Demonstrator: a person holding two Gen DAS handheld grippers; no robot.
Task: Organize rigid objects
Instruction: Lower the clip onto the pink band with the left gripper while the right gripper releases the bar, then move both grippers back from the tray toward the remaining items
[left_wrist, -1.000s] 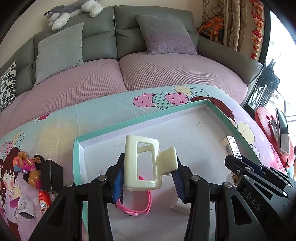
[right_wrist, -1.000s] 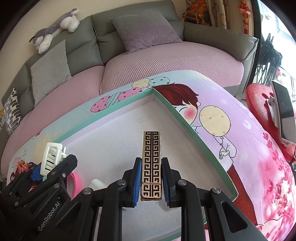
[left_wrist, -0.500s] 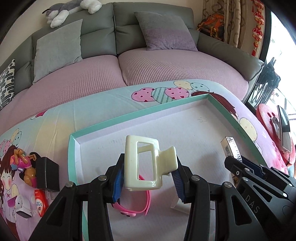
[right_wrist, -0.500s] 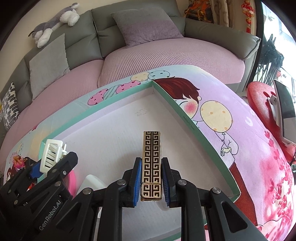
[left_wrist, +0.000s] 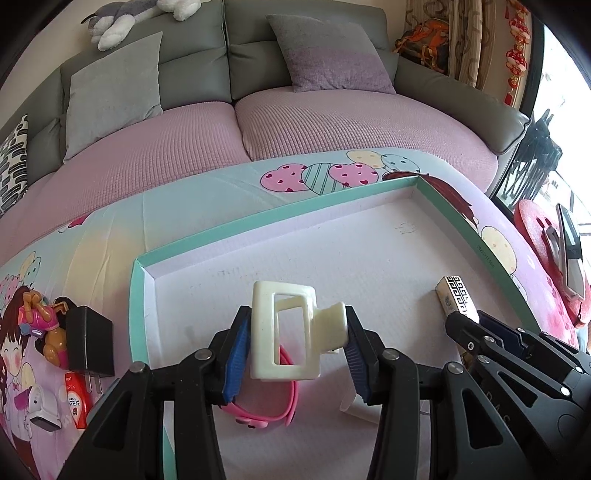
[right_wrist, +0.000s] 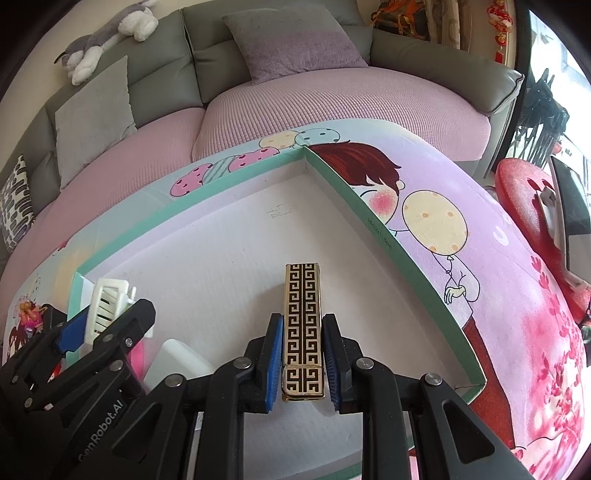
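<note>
1. The left hand-held gripper (left_wrist: 293, 347) is pinching a cream hair clip (left_wrist: 286, 332) between its blue pads, at the lower centre of the left wrist view.
2. The hair clip is showing a rectangular open frame and a stubby lever end, glossy and pale; it is hanging above the white floor of a box (left_wrist: 137, 302) with teal walls.
3. A pink band (left_wrist: 275, 406) is lying on the box floor just below the clip, partly hidden by the left gripper's fingers.
4. The right hand-held gripper (right_wrist: 303, 360) is clamping a long narrow case (right_wrist: 302, 321) at the lower centre of the right wrist view.
5. The case is gold with a black key-pattern running along its top and end face, pointing away toward the box's far corner, over the box floor.
6. A white block (right_wrist: 177, 363) is lying on the box floor at lower left of the right wrist view, between the two grippers.
7. Outside the box, at the left edge of the left wrist view, a black charger (left_wrist: 89, 341), a small toy figure (left_wrist: 37, 317) and a red tube (left_wrist: 77, 393) are lying on the cartoon-printed cloth (left_wrist: 110, 240).
</note>
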